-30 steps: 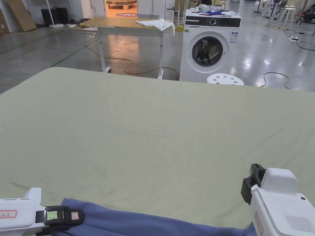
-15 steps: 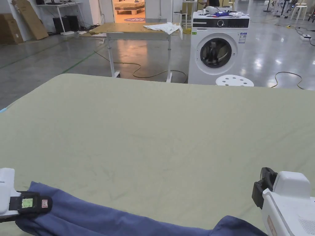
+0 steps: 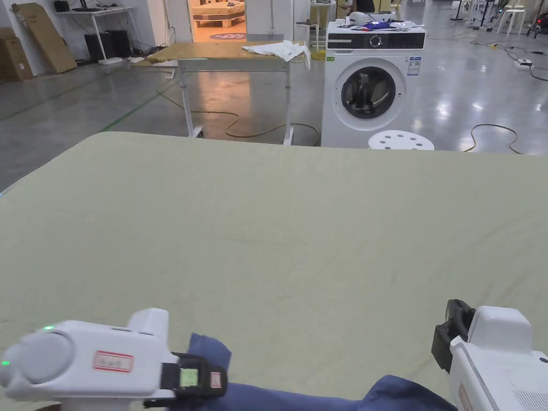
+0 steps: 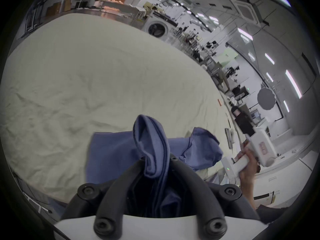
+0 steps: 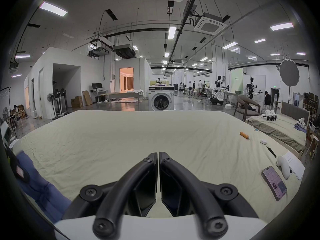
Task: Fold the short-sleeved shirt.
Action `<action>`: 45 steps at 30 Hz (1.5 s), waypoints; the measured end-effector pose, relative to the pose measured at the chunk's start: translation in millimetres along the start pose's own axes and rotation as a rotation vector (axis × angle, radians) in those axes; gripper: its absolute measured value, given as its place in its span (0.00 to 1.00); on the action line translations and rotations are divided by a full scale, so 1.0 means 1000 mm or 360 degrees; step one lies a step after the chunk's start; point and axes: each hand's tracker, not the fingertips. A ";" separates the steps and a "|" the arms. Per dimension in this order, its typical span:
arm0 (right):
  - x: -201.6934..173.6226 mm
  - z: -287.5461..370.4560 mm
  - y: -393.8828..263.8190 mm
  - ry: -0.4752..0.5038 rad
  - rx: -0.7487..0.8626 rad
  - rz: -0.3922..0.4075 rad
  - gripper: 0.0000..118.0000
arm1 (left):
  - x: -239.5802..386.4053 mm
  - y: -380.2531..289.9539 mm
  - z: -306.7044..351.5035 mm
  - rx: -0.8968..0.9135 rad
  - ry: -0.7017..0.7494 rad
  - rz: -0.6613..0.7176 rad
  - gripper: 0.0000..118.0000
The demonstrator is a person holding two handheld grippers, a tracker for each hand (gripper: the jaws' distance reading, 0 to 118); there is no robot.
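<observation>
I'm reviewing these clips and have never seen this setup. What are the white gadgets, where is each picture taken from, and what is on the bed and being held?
The white gadgets are hand-held grippers with two black jaws, one in each of a person's hands. One picture comes from a camera on the person's head; the other two from cameras riding on each gripper. The left gripper is clamped on a fold of the blue shirt, which lies on a pale green sheet. The right gripper is closed on nothing. A phone and an orange tube lie toward the sheet's right side.
</observation>
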 end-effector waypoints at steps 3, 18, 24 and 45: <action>0.004 0.003 -0.002 -0.0016 -0.0012 -0.0002 0.01 | 0.010 -0.004 -0.046 -0.0109 0.0083 -0.0039 0.08; 0.012 0.005 -0.008 -0.0050 -0.0071 0.0027 0.01 | 0.026 -0.020 -0.099 -0.0254 0.0165 -0.0090 0.48; 0.013 0.008 -0.005 -0.0042 -0.0066 0.0025 0.01 | 0.031 -0.010 -0.056 -0.0120 0.0038 -0.0092 0.53; 0.024 0.007 -0.014 -0.0062 -0.0120 0.0003 0.01 | 0.034 -0.058 -0.119 -0.0271 0.0085 -0.0289 0.07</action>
